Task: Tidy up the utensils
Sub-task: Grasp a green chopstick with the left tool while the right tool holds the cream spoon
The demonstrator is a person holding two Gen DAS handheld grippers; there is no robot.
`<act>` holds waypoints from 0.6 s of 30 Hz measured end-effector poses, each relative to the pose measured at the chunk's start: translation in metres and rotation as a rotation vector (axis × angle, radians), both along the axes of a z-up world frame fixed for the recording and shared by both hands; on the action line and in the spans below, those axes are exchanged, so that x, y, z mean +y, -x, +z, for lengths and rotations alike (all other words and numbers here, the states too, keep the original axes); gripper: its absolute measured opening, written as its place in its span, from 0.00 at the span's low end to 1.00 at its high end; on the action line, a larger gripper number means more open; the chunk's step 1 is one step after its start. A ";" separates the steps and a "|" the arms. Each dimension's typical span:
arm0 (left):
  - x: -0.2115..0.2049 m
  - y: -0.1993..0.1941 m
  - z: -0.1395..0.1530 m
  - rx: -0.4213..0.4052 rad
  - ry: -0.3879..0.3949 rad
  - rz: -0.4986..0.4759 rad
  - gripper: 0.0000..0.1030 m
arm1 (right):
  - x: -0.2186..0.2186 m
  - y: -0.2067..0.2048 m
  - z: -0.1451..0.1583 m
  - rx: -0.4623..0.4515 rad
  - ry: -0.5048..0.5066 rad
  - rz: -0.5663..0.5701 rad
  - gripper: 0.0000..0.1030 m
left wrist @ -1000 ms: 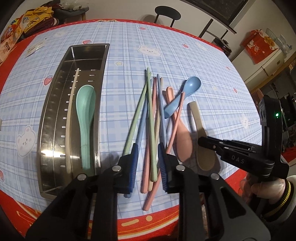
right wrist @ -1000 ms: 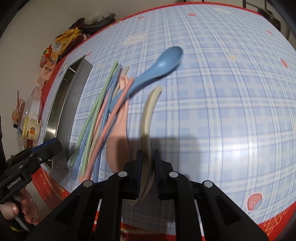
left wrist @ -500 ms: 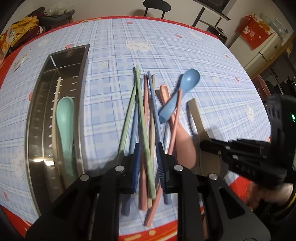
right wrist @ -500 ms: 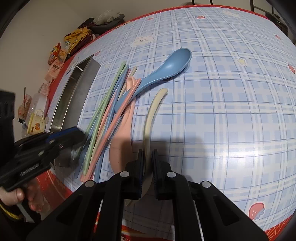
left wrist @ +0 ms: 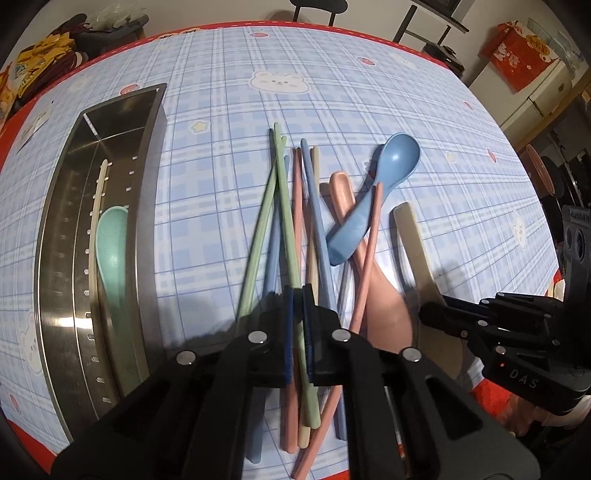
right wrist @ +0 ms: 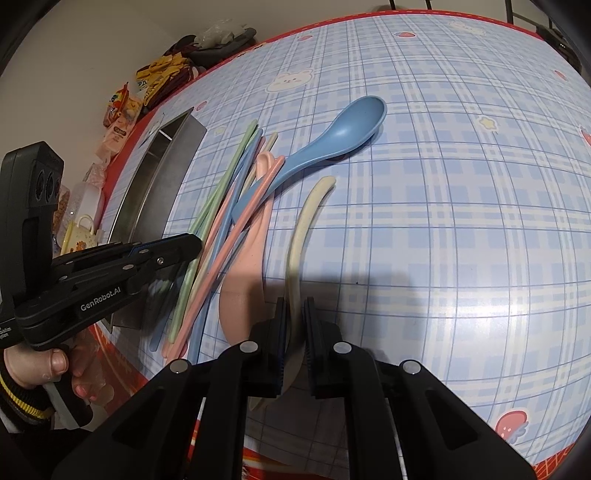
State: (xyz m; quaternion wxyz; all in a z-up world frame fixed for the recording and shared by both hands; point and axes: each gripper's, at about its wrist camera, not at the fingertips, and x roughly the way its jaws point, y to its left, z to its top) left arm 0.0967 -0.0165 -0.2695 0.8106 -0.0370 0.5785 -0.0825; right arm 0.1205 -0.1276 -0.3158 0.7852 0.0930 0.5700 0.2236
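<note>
A loose pile of pastel chopsticks lies mid-table, with a blue spoon (left wrist: 388, 170) and a pink spoon (left wrist: 384, 306) lying across it. My left gripper (left wrist: 297, 291) points steeply down into the pile and is shut on a green chopstick (left wrist: 284, 206) that runs between its pads. My right gripper (right wrist: 294, 306) is shut on the bowl end of a beige spoon (right wrist: 303, 229), whose handle curves away over the cloth. To the left stands a long steel tray (left wrist: 147, 184) with a green spoon (left wrist: 110, 251) and a beige chopstick (left wrist: 96, 206) in it.
The blue checked tablecloth (right wrist: 443, 184) ends in a red border close under both grippers. Snack packets (left wrist: 33, 62) crowd the far left corner and a mug (right wrist: 79, 236) stands beyond the tray. A dark chair (left wrist: 317, 5) and a red box (left wrist: 524, 55) lie past the far edge.
My left gripper moved forward and down over the chopstick pile, and its jaws closed onto the green chopstick. The right gripper stayed clamped on the beige spoon.
</note>
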 end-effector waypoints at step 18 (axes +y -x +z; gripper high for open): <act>0.005 0.005 0.011 -0.032 0.048 0.015 0.10 | 0.000 0.002 0.001 0.012 -0.015 -0.009 0.09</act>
